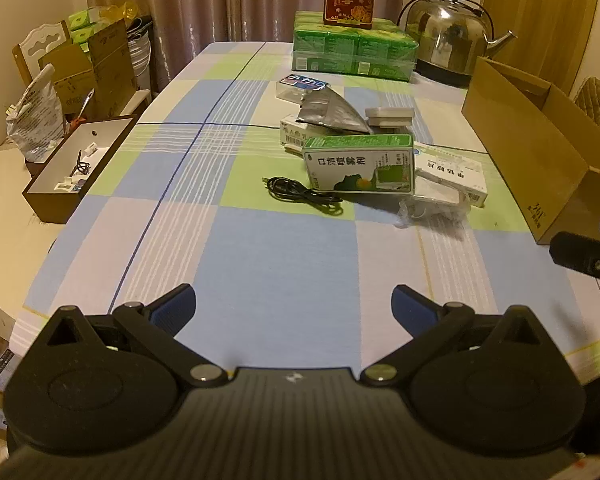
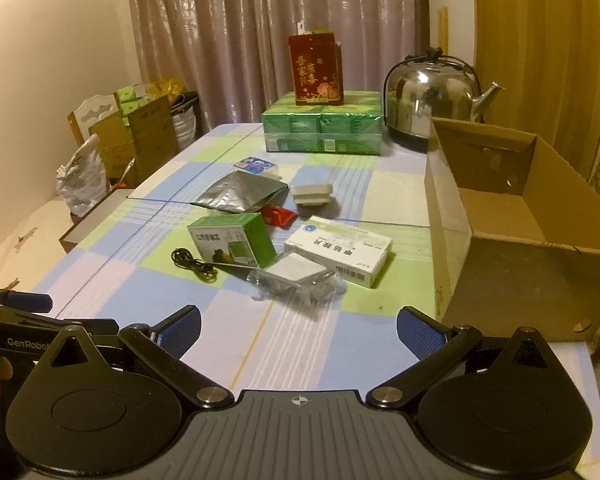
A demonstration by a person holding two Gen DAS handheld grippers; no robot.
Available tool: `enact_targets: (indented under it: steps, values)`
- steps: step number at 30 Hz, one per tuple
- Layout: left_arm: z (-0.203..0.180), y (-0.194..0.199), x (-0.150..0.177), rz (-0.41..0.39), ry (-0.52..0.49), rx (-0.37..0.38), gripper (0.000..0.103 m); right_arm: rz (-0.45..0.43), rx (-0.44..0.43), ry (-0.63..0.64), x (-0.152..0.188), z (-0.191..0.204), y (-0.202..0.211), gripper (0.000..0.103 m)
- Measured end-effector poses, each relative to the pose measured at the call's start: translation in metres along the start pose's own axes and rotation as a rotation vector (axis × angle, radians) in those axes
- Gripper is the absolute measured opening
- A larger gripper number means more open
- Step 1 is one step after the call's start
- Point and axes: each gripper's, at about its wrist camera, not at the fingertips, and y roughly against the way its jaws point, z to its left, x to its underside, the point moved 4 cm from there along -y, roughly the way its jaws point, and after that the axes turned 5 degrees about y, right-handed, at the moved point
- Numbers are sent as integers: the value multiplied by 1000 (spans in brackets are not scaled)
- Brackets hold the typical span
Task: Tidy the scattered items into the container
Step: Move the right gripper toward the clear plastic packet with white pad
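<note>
Done: open brown cardboard box [image 2: 540,216] looks empty.
Left: green carton [image 2: 236,240], white carton [image 2: 340,252], black cable [image 2: 192,264].
Tools: left tool [image 1: 294,308], right tool [image 2: 299,330] wide, empty.

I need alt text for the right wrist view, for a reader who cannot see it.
An open right tool hovers over a checked tablecloth, holding nothing. Ahead lie scattered items: a green box, a white medicine box, a black cable and a silver pouch. An empty cardboard box stands at right.
</note>
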Motion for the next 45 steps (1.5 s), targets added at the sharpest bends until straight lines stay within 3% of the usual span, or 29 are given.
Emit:
enact_targets:
  steps: [15,32,36,42,45]
  values:
    - [6,-15,-8,4,-71,19,102,-1,-16,44,-4,3,-21,101]
    - [10,-55,-26,21,-115,39,102,48,-18,147,-18,-16,-90,101]
    - [8,-68,-31,23,-130,50,102,69,-28,172,-20,-20,-108,91]
    - [7,-87,-39,30,-132,57,102,99,-48,203,-24,-27,-137,90]
    - [6,-94,-40,36,-131,62,102,119,-60,236,-25,-29,-151,83]
